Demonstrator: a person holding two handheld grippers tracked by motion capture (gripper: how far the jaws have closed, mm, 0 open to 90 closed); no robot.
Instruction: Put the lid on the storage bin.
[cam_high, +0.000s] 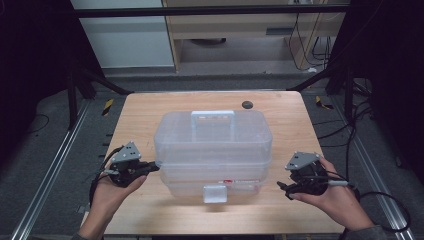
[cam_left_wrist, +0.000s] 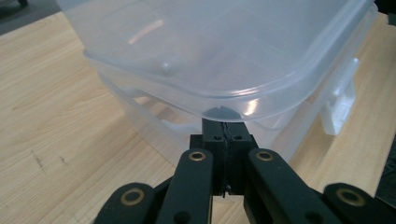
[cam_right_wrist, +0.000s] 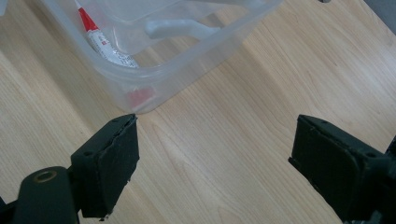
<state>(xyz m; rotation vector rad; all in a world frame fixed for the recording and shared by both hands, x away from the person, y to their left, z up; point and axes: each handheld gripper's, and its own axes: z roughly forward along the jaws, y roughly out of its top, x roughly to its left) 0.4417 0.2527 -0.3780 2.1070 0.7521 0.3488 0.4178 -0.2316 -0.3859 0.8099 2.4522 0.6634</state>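
Note:
A clear plastic storage box (cam_high: 213, 145) with a lid, a top handle (cam_high: 213, 117) and a front latch (cam_high: 215, 193) stands in the middle of the wooden table (cam_high: 280, 110). My left gripper (cam_high: 152, 166) is shut, its tips right at the box's left lower lid rim (cam_left_wrist: 219, 100). In the left gripper view the two jaws meet just under that rim, with nothing between them. My right gripper (cam_high: 283, 187) is open near the box's front right corner (cam_right_wrist: 140, 95), over bare wood. A red and white tube (cam_right_wrist: 100, 39) lies inside the box.
A small dark round spot (cam_high: 247, 104) sits near the table's far edge. Cables trail on the floor at the right (cam_high: 350, 135). Metal rails (cam_high: 50, 170) run along both sides of the table.

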